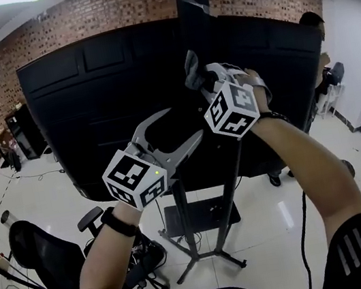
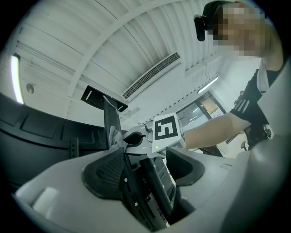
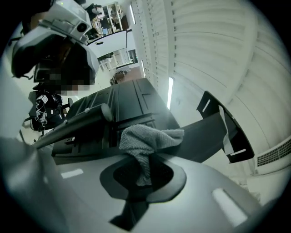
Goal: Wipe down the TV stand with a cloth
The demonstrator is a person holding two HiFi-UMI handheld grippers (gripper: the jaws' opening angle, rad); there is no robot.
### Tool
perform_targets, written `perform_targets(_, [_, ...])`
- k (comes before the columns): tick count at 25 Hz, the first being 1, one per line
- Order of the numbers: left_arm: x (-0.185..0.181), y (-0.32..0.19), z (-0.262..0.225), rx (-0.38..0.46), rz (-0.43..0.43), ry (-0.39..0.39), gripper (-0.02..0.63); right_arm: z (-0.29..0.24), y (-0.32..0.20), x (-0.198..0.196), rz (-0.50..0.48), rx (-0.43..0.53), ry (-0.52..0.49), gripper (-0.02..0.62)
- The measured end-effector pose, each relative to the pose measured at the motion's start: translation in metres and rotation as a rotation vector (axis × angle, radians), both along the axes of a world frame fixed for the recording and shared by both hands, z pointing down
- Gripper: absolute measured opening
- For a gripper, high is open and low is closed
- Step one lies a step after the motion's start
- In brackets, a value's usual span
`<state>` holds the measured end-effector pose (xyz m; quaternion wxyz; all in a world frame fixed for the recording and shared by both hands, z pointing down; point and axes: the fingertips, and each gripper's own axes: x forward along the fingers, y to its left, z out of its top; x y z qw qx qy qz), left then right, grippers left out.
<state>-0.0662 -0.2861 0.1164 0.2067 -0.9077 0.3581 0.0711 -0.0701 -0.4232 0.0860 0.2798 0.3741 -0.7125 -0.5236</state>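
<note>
Grey cloth clamped in right claw, against stand post; left claw spread, post between.

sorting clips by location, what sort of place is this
Probably an office or lab workspace: a brick wall behind, a big TV on a floor stand, and an office chair on a glossy white floor.
</note>
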Motion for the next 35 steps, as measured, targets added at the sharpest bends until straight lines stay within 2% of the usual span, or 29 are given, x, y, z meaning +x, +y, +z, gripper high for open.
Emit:
perform_targets(7, [-0.005,0.003,0.025,-0.010,-0.025,-0.037,0.316,0.043,0.003,-0.003,0.052,0.073,0.175,0.029])
perform_targets(12, [-0.013,0.008,0.045,-0.039,-0.029,-0.023,0.316,0.087,0.004,-0.004,0.075,0.098,0.295,0.029])
perform_targets(35, [-0.007,0.014,0.154,-0.241,0.005,0.022,0.316,0.271,0.002,0.000,0.110,0.028,0.516,0.029])
